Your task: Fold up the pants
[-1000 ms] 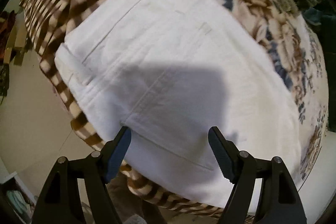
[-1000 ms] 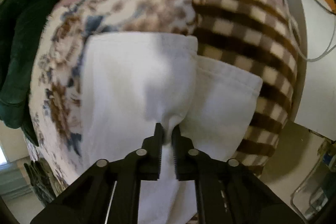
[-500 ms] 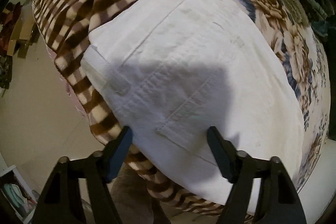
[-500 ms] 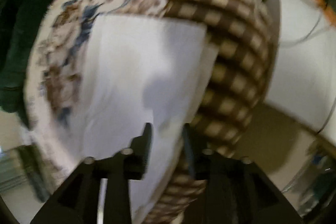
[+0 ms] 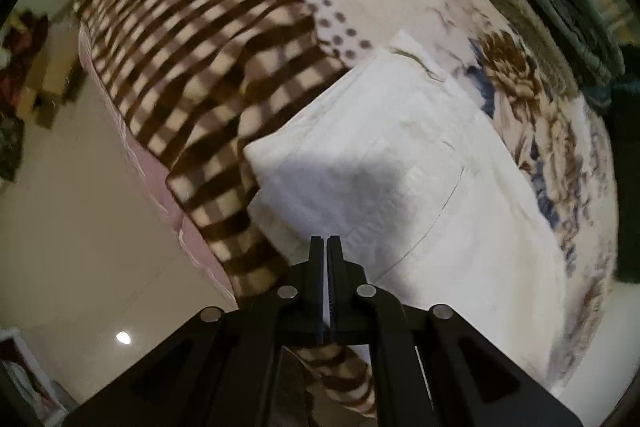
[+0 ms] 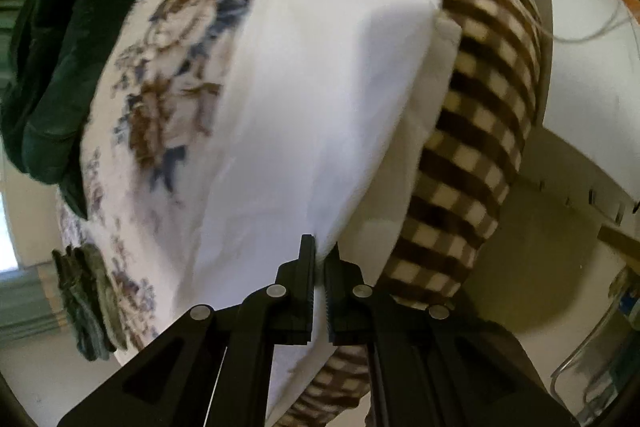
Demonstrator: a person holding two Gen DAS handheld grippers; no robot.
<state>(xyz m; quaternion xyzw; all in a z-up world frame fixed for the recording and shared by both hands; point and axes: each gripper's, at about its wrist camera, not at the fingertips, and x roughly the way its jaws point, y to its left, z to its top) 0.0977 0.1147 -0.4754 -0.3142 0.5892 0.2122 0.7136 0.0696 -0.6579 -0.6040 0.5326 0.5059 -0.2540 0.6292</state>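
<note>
The left gripper (image 5: 325,247) has its jaws together at the near edge of the white pants (image 5: 404,179). White cloth shows in the slit between them, so they appear clamped on that edge; the grip depth cannot be determined. The right gripper (image 6: 320,251) has its jaws nearly together on a lifted layer of the white pants (image 6: 320,99), which rises away from the layer below it.

In the left wrist view, the pants extend from the claw toward 12 to 2 o'clock. Their long axis runs from about 7 o'clock to 1 o'clock. A pocket seam lies just beyond the fingertips, at about 1 o'clock.

In the right wrist view, the pants extend from the claw toward 12 o'clock, with the folded edge at 1 o'clock.

The pants rest on a bed, across the boundary between a brown checked blanket (image 5: 192,75) and a floral blanket (image 5: 540,115). Both grippers hold the near end. The next fold therefore probably carries this end away from the claws, along the long axis.
</note>
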